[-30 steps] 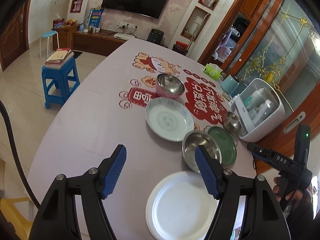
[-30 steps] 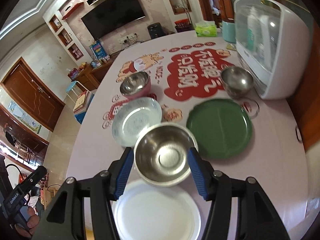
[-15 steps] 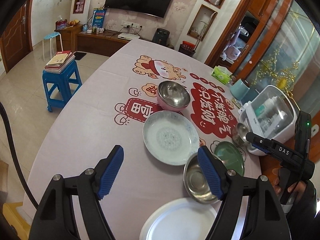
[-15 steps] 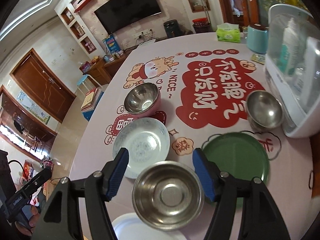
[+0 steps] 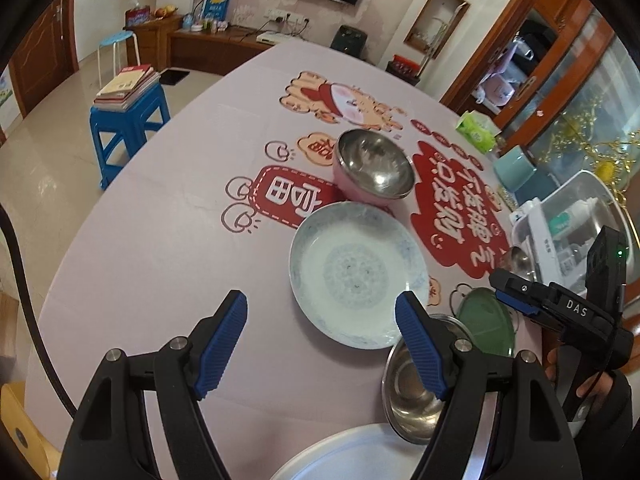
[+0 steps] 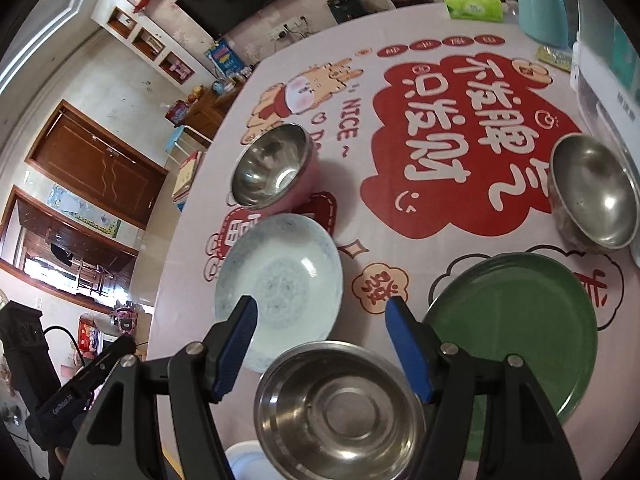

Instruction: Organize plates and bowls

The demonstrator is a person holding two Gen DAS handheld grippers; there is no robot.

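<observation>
On the pink printed tablecloth lie a pale blue patterned plate, a pink steel-lined bowl behind it, a shallow steel bowl, a green plate, a small steel bowl and a white plate at the near edge. My left gripper is open and empty, above the near rim of the blue plate. My right gripper is open and empty, just above the shallow steel bowl.
A white plastic appliance with bottles inside stands at the table's right edge, with a teal cup and a green tissue pack behind it. A blue stool with books stands on the floor to the left.
Both grippers have moved forward over the table towards the blue plate and pink bowl. The white plate has slid to the bottom of both views. Both stay open.
</observation>
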